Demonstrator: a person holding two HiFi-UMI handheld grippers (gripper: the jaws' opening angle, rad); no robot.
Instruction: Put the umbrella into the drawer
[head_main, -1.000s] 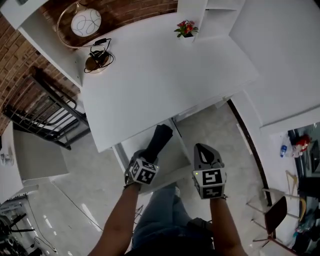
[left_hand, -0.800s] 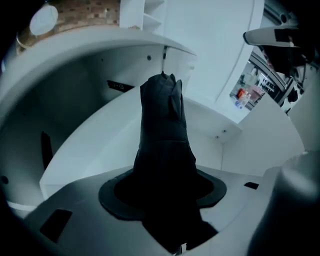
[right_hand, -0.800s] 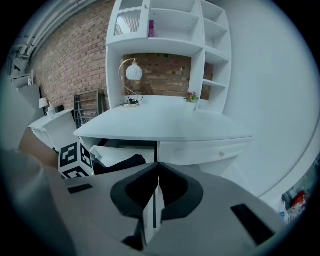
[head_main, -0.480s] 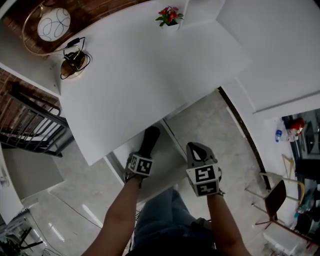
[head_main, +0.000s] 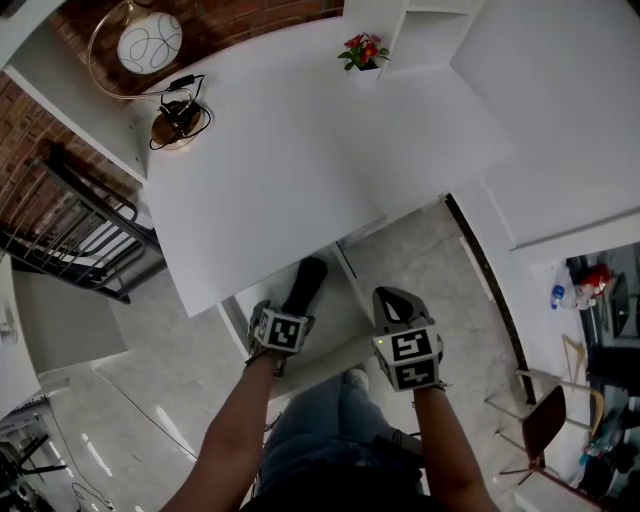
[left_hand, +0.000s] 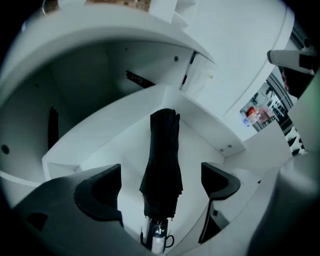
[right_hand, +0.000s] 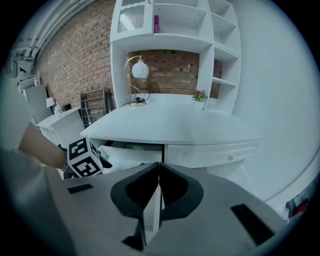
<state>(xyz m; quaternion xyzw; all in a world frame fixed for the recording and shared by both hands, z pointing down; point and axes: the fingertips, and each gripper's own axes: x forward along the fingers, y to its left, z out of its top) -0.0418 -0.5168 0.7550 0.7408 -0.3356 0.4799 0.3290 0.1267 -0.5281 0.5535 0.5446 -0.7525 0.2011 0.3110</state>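
A folded black umbrella (left_hand: 162, 160) lies lengthwise on the floor of the open white drawer (left_hand: 100, 145), its handle end nearest me. My left gripper (left_hand: 162, 180) hangs over it, pointing steeply down. Its jaws are opening and stand wide to either side of the umbrella, with the pads clear of the fabric. In the head view the umbrella (head_main: 305, 282) shows in the drawer (head_main: 345, 300) under the desk's front edge, ahead of the left gripper (head_main: 290, 312). My right gripper (head_main: 388, 298) stays to the right of the drawer, shut and empty, as the right gripper (right_hand: 159, 166) view confirms.
The white desk (head_main: 300, 150) overhangs the drawer and carries a round lamp (head_main: 150, 42), a cable bundle (head_main: 178, 120) and a small flower pot (head_main: 363, 52). A closed drawer with a knob (right_hand: 230, 158) sits to the right. A black rack (head_main: 70, 230) stands at the left, and my legs are below the drawer.
The left gripper sank with the umbrella into the drawer, and its jaws have parted from the umbrella. The right gripper drifted slightly lower and stayed shut.
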